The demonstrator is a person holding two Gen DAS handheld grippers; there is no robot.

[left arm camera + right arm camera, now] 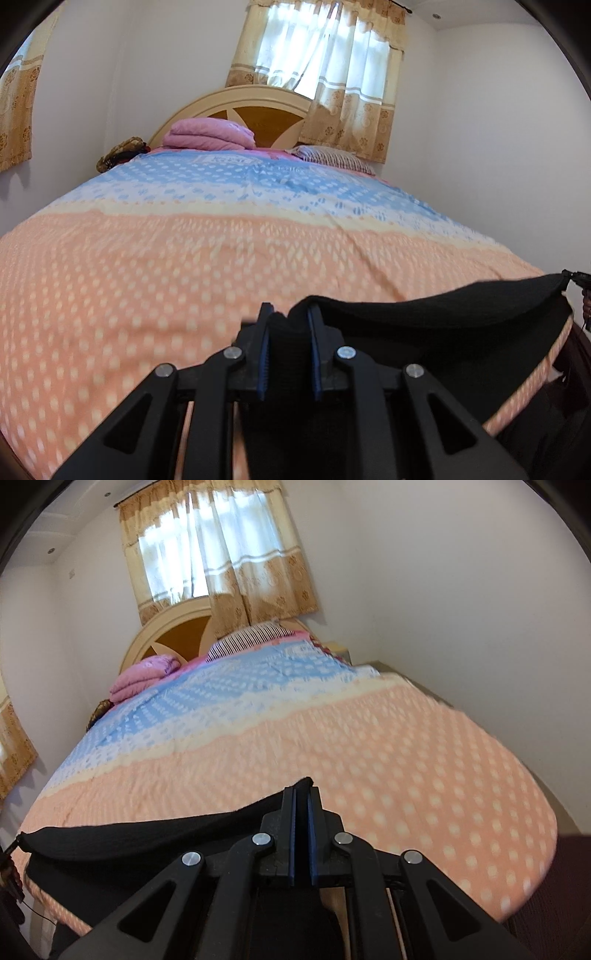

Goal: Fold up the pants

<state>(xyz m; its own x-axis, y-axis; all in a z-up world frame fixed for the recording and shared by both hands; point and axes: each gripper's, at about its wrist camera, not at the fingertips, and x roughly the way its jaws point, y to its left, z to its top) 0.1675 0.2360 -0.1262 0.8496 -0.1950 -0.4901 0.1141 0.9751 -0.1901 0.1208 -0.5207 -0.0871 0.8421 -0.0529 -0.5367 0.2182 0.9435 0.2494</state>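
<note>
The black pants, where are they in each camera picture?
Left wrist view: black pants at the bottom right, one end pinched in the left tool.
Right wrist view: the pants at the bottom left, one end pinched in the right tool.
Shared landmark: pink folded blanket near the headboard.

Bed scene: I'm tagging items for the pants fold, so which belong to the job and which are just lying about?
Job:
black pants, clamped at both ends
left tool
right tool
patterned bedspread, the work surface

Lying about:
folded pink blanket
striped pillow
curtains
</note>
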